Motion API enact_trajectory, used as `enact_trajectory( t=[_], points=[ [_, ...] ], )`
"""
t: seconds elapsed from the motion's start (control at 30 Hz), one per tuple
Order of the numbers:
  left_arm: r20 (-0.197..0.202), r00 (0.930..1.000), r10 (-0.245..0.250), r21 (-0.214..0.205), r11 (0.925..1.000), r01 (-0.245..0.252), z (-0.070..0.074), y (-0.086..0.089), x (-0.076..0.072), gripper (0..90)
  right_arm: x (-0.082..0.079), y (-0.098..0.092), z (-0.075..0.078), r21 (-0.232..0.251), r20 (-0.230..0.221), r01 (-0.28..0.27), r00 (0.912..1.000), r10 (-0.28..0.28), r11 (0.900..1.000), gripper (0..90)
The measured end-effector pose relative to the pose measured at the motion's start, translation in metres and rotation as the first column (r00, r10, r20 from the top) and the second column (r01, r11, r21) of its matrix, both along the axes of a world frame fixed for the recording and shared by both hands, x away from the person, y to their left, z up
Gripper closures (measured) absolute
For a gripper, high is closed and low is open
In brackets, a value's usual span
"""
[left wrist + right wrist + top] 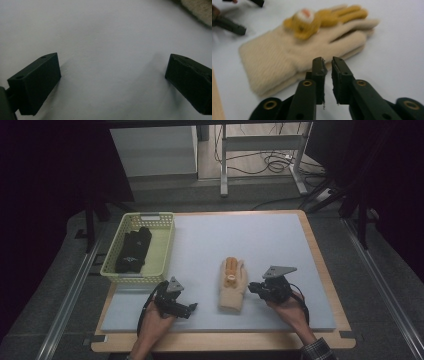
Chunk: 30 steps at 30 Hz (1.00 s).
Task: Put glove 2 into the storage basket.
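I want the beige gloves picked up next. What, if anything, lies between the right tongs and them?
Nothing visible: only bare grey mat separates the nearly closed right tongs from the beige gloves.

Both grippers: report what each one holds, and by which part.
Nothing is held. The right gripper is nearly shut on air beside the beige glove pair; the left gripper is open over bare mat.
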<state>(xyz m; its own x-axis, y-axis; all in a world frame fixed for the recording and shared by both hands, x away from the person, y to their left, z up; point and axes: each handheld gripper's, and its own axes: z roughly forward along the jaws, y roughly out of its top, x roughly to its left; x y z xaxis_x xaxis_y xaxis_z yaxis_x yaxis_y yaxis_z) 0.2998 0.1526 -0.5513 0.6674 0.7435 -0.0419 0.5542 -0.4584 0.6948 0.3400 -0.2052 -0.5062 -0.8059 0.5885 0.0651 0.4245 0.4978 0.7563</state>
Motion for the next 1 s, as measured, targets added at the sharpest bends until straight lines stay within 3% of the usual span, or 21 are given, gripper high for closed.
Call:
enact_trajectory(
  t=[0.2, 0.3, 0.57, 1.0],
  points=[
    [0.0, 1.0, 0.0, 0.0, 1.0, 0.0, 0.0, 0.0, 0.0, 0.2, -0.01, 0.01, -0.019, -0.026, -0.043, -0.042, 0.9983, 0.041, 0.9988, 82.2],
    [0.0, 1.0, 0.0, 0.0, 1.0, 0.0, 0.0, 0.0, 0.0, 0.3, -0.014, 0.019, -0.025, -0.021, -0.035, -0.06, 0.9976, 0.06, 0.9979, 82.2],
    [0.001, 1.0, 0.0, 0.0, 1.0, 0.0, 0.0, 0.0, 0.0, 0.3, -0.015, 0.044, -0.027, -0.022, -0.026, -0.098, 0.9949, 0.098, 0.9949, 80.5],
    [0.0, 1.0, 0.0, 0.001, 1.0, 0.0, 0.0, 0.0, 0.0, 0.3, -0.005, 0.085, -0.03, -0.028, -0.004, -0.106, 0.9944, 0.106, 0.994, 78.9]
  ],
)
